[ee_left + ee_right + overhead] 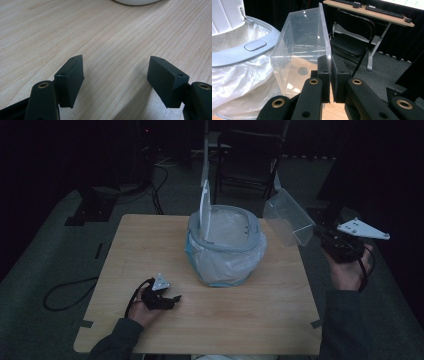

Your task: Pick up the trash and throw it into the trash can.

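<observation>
A clear plastic box [289, 217] is clamped by one wall in the right claw [330, 72], beside the open-lidded bin [226, 245]. The left claw [116, 82] is rested wide on the worktop [150, 240].

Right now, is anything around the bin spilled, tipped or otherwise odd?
Nothing looks spilled or damaged. The bin stands upright on the table with its lid raised and its bag liner in place. The right gripper holds a clear plastic container by one wall, tilted beside the bin. The left gripper rests open.
</observation>
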